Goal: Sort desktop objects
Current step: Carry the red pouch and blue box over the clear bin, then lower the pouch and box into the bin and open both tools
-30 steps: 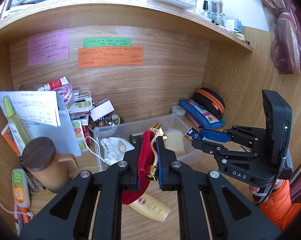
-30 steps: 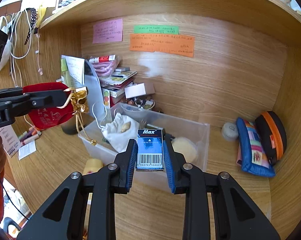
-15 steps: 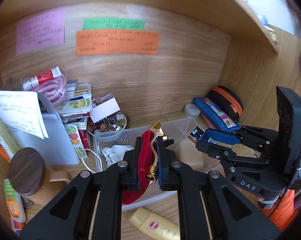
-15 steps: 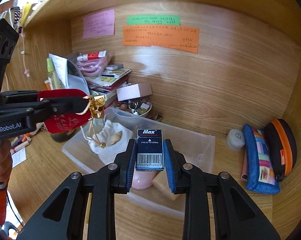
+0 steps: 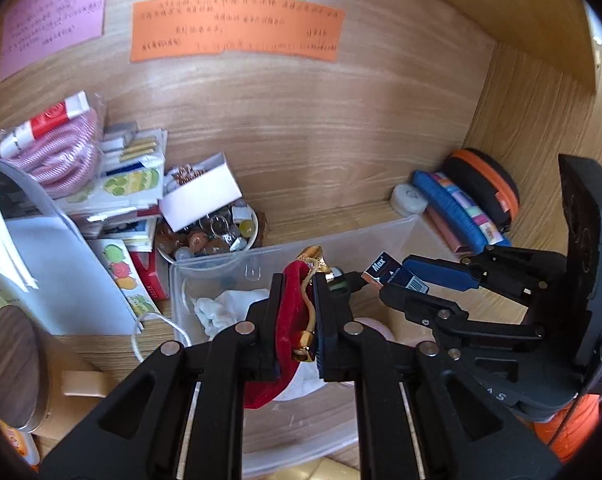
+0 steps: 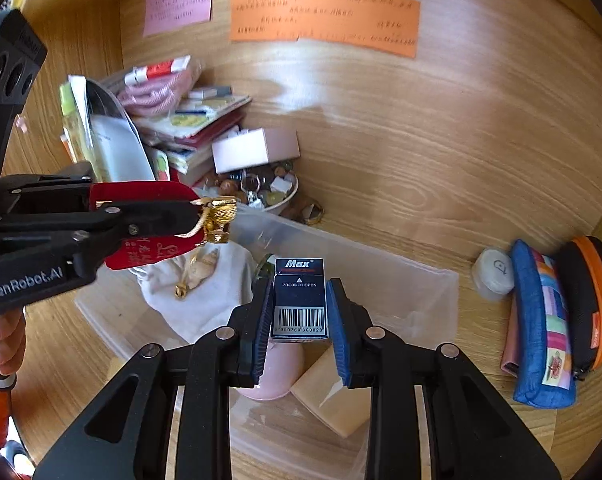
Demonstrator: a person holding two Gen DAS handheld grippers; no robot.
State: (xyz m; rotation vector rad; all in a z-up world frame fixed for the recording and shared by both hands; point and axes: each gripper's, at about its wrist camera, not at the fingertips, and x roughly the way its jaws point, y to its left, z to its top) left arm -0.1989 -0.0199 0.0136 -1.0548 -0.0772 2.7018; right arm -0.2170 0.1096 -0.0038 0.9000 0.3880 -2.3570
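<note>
My right gripper (image 6: 299, 322) is clamping a small blue box (image 6: 299, 298) between its fingers, label reading "Max", "PRESS TO OPEN", barcode below. My left gripper (image 5: 297, 320) is pinching a red velvet pouch (image 5: 291, 312) with a gold cord. Both are hovering over the clear plastic bin (image 6: 381, 276) on the tabletop.

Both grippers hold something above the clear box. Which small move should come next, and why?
Probably lower the right gripper a little and open it. It is shut on the blue Max box, which hangs over the open clear bin, above the pink item inside. The left gripper, shut on the red pouch, hangs over the bin's left part, so it could follow.
</note>
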